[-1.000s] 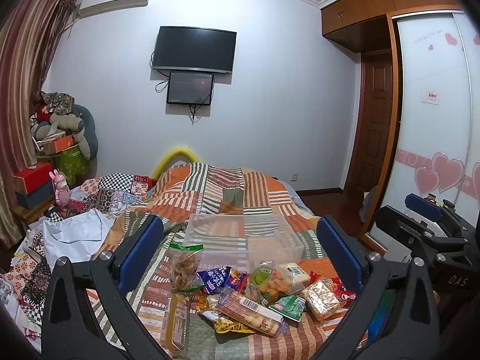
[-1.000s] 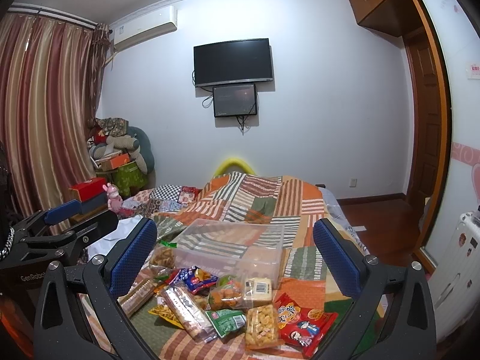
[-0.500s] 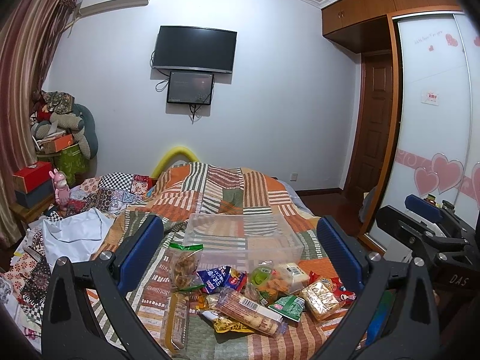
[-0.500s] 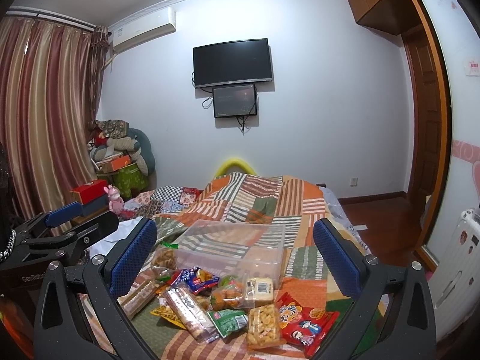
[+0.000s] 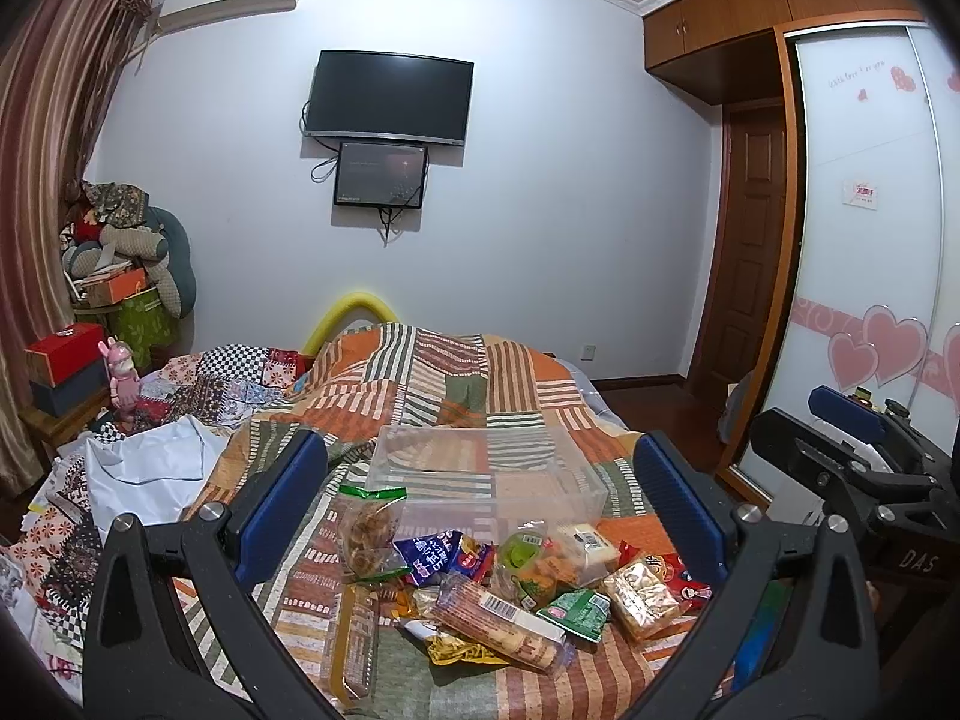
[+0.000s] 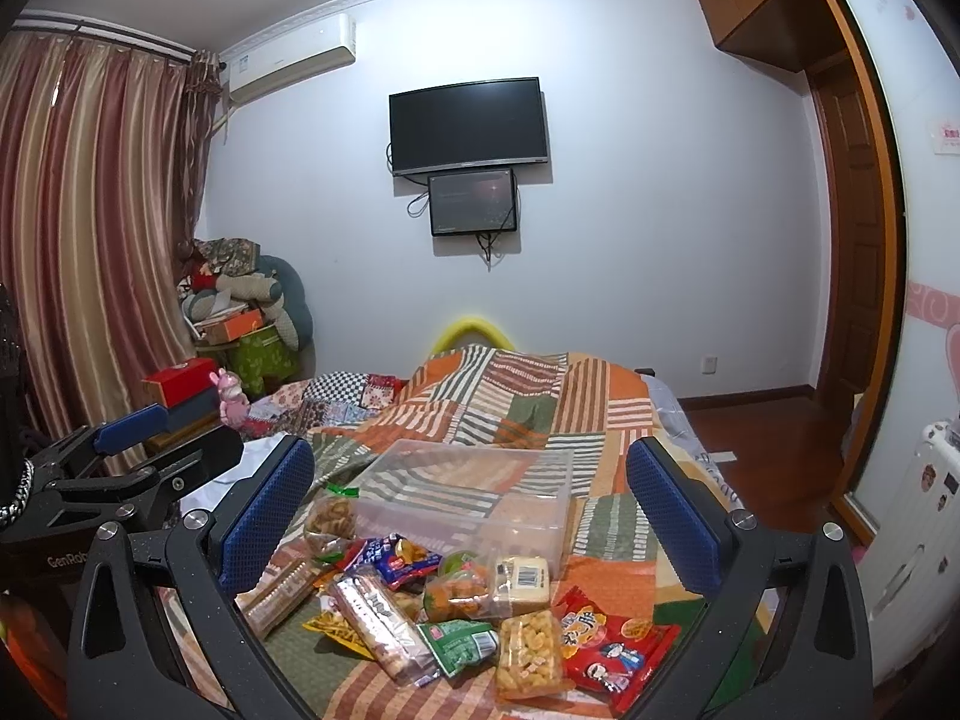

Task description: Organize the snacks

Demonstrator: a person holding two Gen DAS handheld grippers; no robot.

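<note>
A pile of snack packets [image 5: 498, 588] lies on a striped patchwork bed, in front of an empty clear plastic box [image 5: 480, 480]. The pile also shows in the right wrist view [image 6: 456, 600], with the box [image 6: 468, 492] behind it and a red packet [image 6: 612, 648] at the right. My left gripper [image 5: 480, 510] is open and empty, held above the near side of the pile. My right gripper [image 6: 468, 516] is open and empty, also above the pile. Each gripper shows at the edge of the other's view.
The bed's quilt [image 5: 456, 384] runs back towards a white wall with a TV [image 5: 387, 97]. Clothes and papers [image 5: 144, 468] lie at the bed's left. Boxes and cushions [image 5: 120, 276] stack by the curtain. A wardrobe [image 5: 864, 276] and door stand on the right.
Almost nothing has changed. The right wrist view has shifted very slightly; both grippers stay open above the snacks.
</note>
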